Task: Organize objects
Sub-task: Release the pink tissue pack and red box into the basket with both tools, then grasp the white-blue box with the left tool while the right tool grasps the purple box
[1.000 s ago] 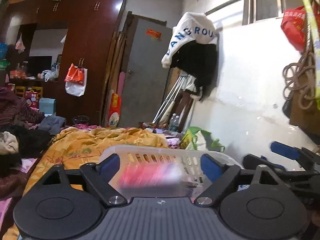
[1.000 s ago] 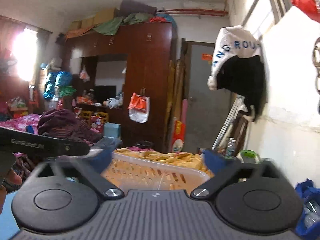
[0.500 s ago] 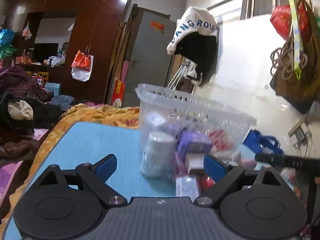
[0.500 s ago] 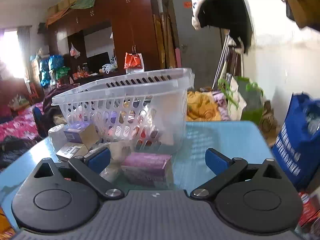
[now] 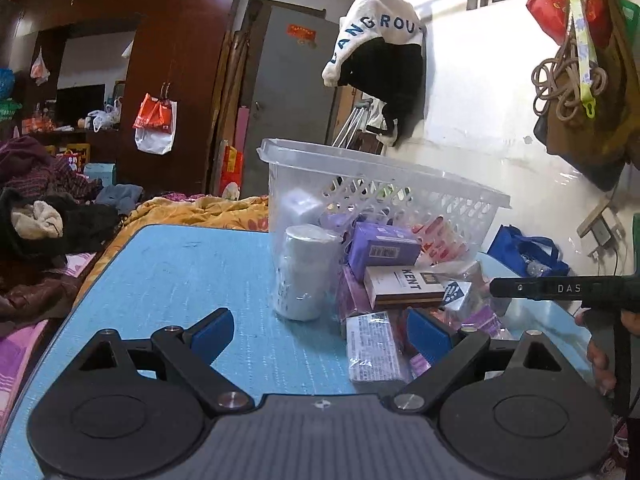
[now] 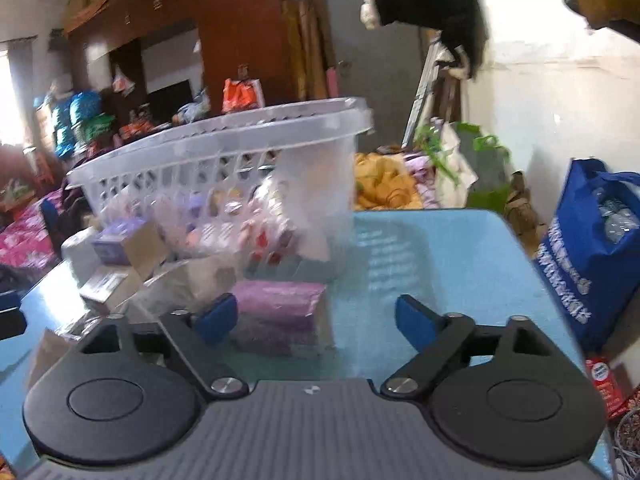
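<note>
A clear plastic basket [image 5: 384,184] stands on the blue table [image 5: 180,272], with a pile of small items spilled in front of it: a white jar [image 5: 304,272], a purple box [image 5: 382,246], a Kent carton [image 5: 404,284] and wrapped packets [image 5: 372,348]. My left gripper [image 5: 320,328] is open and empty, low over the table just before the pile. In the right wrist view the basket [image 6: 224,152] is blurred, with a purple packet [image 6: 280,312] close ahead. My right gripper [image 6: 316,320] is open and empty.
The right gripper's black body [image 5: 568,288] and the hand holding it reach in at the right edge of the left wrist view. A blue bag [image 6: 592,248] stands off the table's right side. An orange bedspread [image 5: 192,212] and clothes lie beyond the far edge.
Both cameras have dropped from looking across the room to the table. The basket and spilled pile now lie just ahead of both open grippers, closer than half a second ago.
</note>
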Motion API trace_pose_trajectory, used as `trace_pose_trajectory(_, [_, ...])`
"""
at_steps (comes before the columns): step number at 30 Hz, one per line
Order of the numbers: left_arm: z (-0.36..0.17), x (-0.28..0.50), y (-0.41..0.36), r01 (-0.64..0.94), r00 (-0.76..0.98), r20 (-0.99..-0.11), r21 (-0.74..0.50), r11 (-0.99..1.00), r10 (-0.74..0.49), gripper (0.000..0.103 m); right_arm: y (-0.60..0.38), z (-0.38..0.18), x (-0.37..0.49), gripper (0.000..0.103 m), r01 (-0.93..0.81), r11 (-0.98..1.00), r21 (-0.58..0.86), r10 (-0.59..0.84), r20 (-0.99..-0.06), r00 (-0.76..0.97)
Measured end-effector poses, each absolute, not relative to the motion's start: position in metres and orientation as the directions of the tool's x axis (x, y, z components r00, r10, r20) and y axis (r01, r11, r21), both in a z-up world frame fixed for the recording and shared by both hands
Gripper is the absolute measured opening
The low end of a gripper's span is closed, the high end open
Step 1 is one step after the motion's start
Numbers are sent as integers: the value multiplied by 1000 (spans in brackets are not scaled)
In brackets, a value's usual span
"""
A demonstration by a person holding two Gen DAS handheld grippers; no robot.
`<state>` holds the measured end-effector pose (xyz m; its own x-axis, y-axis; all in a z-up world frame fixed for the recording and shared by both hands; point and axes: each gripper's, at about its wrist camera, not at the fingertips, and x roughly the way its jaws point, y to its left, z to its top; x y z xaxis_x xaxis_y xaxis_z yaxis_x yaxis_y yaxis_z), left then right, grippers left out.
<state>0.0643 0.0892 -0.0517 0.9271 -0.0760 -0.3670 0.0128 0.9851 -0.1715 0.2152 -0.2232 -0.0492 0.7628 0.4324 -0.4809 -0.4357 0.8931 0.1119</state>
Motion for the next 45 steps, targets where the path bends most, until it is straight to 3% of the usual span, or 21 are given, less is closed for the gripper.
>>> trace_pose_trajectory(5, [-52, 62, 84, 23, 926, -369, -157, 987, -80, 95, -204, -47, 207, 87, -448, 894, 16, 404, -464, 788])
trace_pose_trajectory(17, [-59, 76, 55, 53, 904, -415, -125, 991, -100, 95, -199, -52, 220, 81, -438, 897, 50, 396, -529, 751])
trace_pose_trajectory(20, [-60, 79, 51, 57, 901, -421, -127, 990, -106, 95, -193, -54, 223, 73, -443, 895, 46, 392, -556, 733])
trace_pose_trajectory(25, [-58, 75, 51, 19, 907, -417, -113, 993, -64, 95, -191, -53, 217, 73, -445, 895, 25, 388, -536, 750])
trace_pose_trajectory(33, [-57, 66, 53, -51, 916, -400, -82, 995, 14, 95, -209, -50, 217, 72, -405, 907, 114, 406, -491, 771])
trace_pose_trajectory(39, [-60, 79, 46, -20, 899, -437, -90, 996, -22, 94, -212, -48, 216, 72, -399, 908, 124, 408, -472, 782])
trace_pose_trajectory(43, [-65, 81, 36, 1, 888, -458, -55, 998, -26, 64, -213, -48, 215, 72, -407, 905, 128, 417, -468, 780])
trace_pose_trajectory(45, [-67, 80, 34, 14, 890, -455, -57, 998, -39, 58, -212, -48, 215, 72, -411, 903, 126, 420, -465, 779])
